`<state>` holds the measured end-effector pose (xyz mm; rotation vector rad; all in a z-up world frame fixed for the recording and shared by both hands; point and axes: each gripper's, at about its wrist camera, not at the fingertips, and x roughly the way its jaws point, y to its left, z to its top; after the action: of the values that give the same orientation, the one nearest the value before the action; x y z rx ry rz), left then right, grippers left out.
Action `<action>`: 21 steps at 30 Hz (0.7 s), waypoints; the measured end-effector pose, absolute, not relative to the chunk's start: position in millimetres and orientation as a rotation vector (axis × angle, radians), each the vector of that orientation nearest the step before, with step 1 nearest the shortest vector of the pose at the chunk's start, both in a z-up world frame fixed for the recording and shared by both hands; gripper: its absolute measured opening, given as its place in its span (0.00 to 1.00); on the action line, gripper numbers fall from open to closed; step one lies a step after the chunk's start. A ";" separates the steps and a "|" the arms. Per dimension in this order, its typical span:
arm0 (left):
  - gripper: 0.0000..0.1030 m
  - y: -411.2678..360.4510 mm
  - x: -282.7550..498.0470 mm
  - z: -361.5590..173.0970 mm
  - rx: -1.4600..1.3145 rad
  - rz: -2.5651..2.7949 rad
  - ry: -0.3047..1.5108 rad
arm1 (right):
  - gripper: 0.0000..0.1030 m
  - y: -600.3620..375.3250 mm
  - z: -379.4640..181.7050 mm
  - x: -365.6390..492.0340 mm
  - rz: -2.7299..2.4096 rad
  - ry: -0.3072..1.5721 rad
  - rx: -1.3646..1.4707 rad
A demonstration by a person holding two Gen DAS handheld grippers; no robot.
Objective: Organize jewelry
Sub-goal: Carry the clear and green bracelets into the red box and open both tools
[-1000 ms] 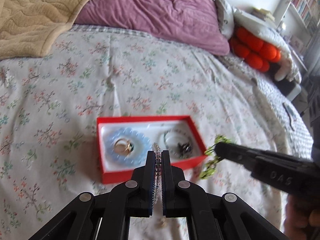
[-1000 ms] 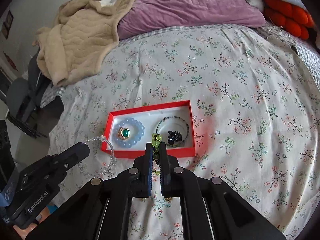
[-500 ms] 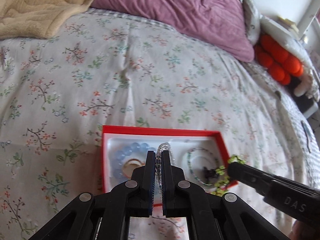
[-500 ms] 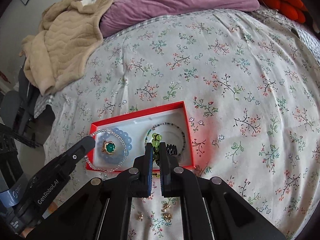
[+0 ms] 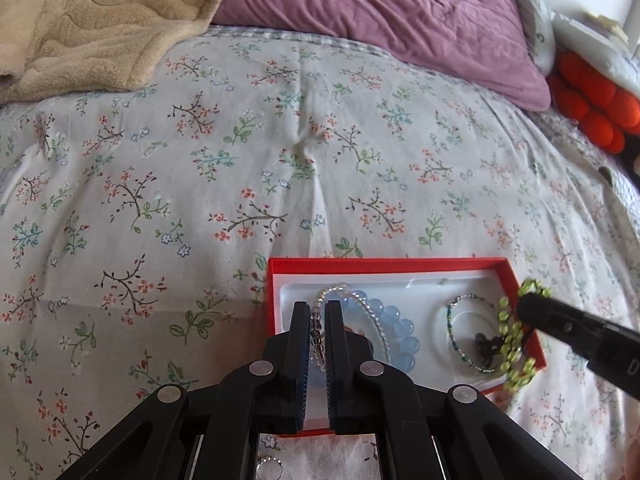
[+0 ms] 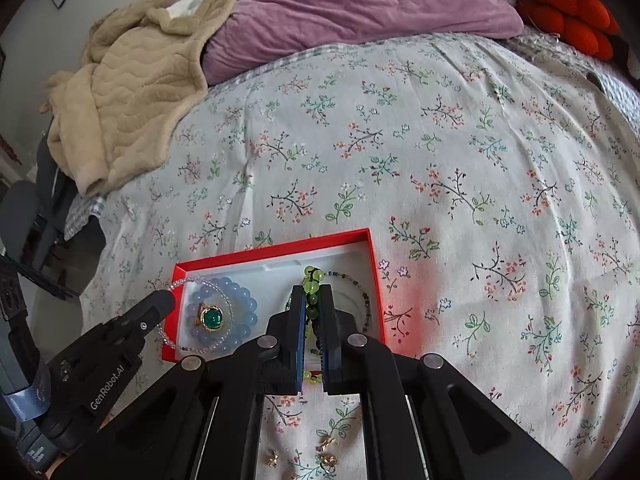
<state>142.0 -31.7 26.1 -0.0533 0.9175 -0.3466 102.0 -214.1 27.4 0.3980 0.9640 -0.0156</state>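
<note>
A red box [image 5: 384, 265] [image 6: 276, 249] with a white insert lies on the floral bedspread. In it are a light-blue bead bracelet [image 5: 394, 322] [image 6: 244, 304], a green-stone ring [image 6: 211, 318], a thin dark bead bracelet [image 5: 456, 320] and a small dark piece [image 5: 484, 346]. My left gripper [image 5: 318, 310] [image 6: 162, 300] is shut on a clear bead bracelet [image 5: 370, 312] [image 6: 192, 280], over the box's left half. My right gripper [image 6: 311, 292] [image 5: 528, 306] is shut on a green bead bracelet [image 6: 313, 276] [image 5: 510, 336], over the right half.
Small gold earrings [image 6: 326, 454] lie on the bedspread near the box's front, and a small ring [image 5: 269, 468] shows under the left gripper. A beige blanket [image 6: 128, 80] and a purple pillow [image 6: 352, 4] lie at the far end. Orange cushions [image 6: 568, 12] are far right.
Both grippers have moved forward and down toward the box, each with its bracelet. The bracelets now hang over the box's inside instead of beside its front edge.
</note>
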 end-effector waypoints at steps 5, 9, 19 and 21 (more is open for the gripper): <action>0.28 -29.8 138.1 29.0 -0.048 -0.334 0.912 | 0.06 -211.8 30.4 105.8 -0.021 0.947 0.362; 0.37 -27.9 133.8 30.8 -0.029 -0.334 0.907 | 0.07 -210.6 28.4 108.6 -0.015 0.945 0.360; 0.62 -27.5 125.9 30.7 0.020 -0.336 0.938 | 0.52 -210.6 38.7 99.9 -0.007 0.933 0.363; 0.64 -28.1 122.9 30.0 0.030 -0.337 0.948 | 0.52 -210.6 41.4 96.0 -0.011 0.936 0.355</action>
<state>122.9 -28.1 30.0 0.0304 0.9479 -0.3374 96.0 -210.6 41.4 0.3548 0.9364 -0.0105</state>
